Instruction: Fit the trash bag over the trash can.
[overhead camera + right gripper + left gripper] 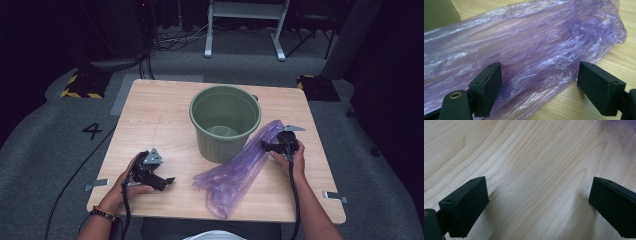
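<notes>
While the left gripper (167, 181) idles spread over bare worktop (150, 120), the right gripper (539, 87), fingers apart, straddles the purple bag's (240, 167) far end; it stretches diagonally beside the green bucket (225, 122)

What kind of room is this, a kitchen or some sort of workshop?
Probably a lab or recording studio, not a kitchen. A small wooden table stands alone on grey carpet with a "4" marked on it, cables trail across the floor, and dark curtains hang around.
</notes>
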Demonstrator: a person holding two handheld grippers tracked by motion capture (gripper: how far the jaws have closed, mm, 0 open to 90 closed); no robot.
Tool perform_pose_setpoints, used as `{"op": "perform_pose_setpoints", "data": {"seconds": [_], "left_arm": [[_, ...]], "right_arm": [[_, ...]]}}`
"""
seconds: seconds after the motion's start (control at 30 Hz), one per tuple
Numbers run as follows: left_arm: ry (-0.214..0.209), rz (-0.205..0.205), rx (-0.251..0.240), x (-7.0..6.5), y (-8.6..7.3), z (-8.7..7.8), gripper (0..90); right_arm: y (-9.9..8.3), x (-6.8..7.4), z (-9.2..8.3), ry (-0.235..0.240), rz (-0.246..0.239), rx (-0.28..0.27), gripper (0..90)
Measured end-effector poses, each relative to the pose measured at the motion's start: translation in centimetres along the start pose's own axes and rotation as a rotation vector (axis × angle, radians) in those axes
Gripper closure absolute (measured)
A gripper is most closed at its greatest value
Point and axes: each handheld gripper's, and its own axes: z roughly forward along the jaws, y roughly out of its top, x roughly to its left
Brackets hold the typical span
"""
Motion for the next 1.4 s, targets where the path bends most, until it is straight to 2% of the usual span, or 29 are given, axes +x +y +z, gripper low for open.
{"op": "perform_pose_setpoints", "data": {"seconds": [0.07,0.13,0.17,0.2,0.23,0.27,0.37,0.43,0.6,0.77,0.87,0.9,1.17,1.2,1.23,1.27,1.3,1.33,1.37,1.4], "left_arm": [[0.000,0.000,0.000,0.0,0.0,0.0,2.2],[0.000,0.000,0.000,0.0,0.0,0.0,2.2],[0.000,0.000,0.000,0.0,0.0,0.0,2.2],[0.000,0.000,0.000,0.0,0.0,0.0,2.2],[0.000,0.000,0.000,0.0,0.0,0.0,2.2],[0.000,0.000,0.000,0.0,0.0,0.0,2.2],[0.000,0.000,0.000,0.0,0.0,0.0,2.2],[0.000,0.000,0.000,0.0,0.0,0.0,2.1],[0.000,0.000,0.001,0.0,0.0,0.0,2.1],[0.000,0.000,0.001,0.0,0.0,0.0,2.1],[0.000,0.001,0.001,0.0,0.0,0.0,2.1],[0.000,0.001,0.001,0.0,0.0,0.0,2.1],[0.000,0.001,0.001,0.0,0.0,0.0,2.2],[0.000,0.001,0.001,0.0,0.0,0.0,2.1],[0.000,0.001,0.001,0.0,0.0,0.0,2.2],[0.000,0.001,0.001,0.0,0.0,0.0,2.1],[0.000,0.001,0.001,0.0,0.0,0.0,2.1],[0.000,0.000,0.001,0.0,0.0,0.0,2.2],[0.000,0.001,0.001,0.0,0.0,0.0,2.2],[0.000,0.001,0.001,0.0,0.0,0.0,2.1]], "right_arm": [[0.0,0.3,0.1,-0.014,-0.021,0.005,21.8],[0.0,0.4,-0.1,0.007,-0.035,-0.002,32.1],[0.0,0.4,-0.1,0.007,-0.035,-0.002,32.1],[-0.1,0.5,-0.1,0.010,-0.041,-0.009,38.8],[-0.2,0.7,-0.3,0.035,-0.063,-0.027,50.1],[-0.2,0.7,-0.3,0.035,-0.063,-0.027,50.1],[-0.3,1.1,-0.4,0.058,-0.082,-0.030,65.3],[-0.3,1.1,-0.4,0.062,-0.086,-0.031,67.7],[-0.4,1.0,-0.5,0.069,-0.081,-0.037,81.9],[-0.5,0.8,-0.7,0.080,-0.073,-0.047,86.5],[-0.3,0.8,-1.6,0.090,-0.088,-0.103,88.4],[-0.3,0.8,-1.6,0.090,-0.088,-0.103,88.4],[0.2,0.7,-4.3,0.099,-0.096,-0.233,88.7],[0.3,0.8,-5.2,0.098,-0.104,-0.270,88.7],[0.3,0.8,-5.2,0.098,-0.104,-0.270,88.7],[0.4,0.9,-6.2,0.093,-0.111,-0.312,88.7],[0.4,0.9,-6.2,0.093,-0.111,-0.312,88.7],[0.5,1.1,-7.1,0.092,-0.123,-0.346,88.7],[0.5,1.1,-7.1,0.092,-0.123,-0.346,88.7],[0.7,1.3,-8.2,0.096,-0.139,-0.377,88.7]]}}
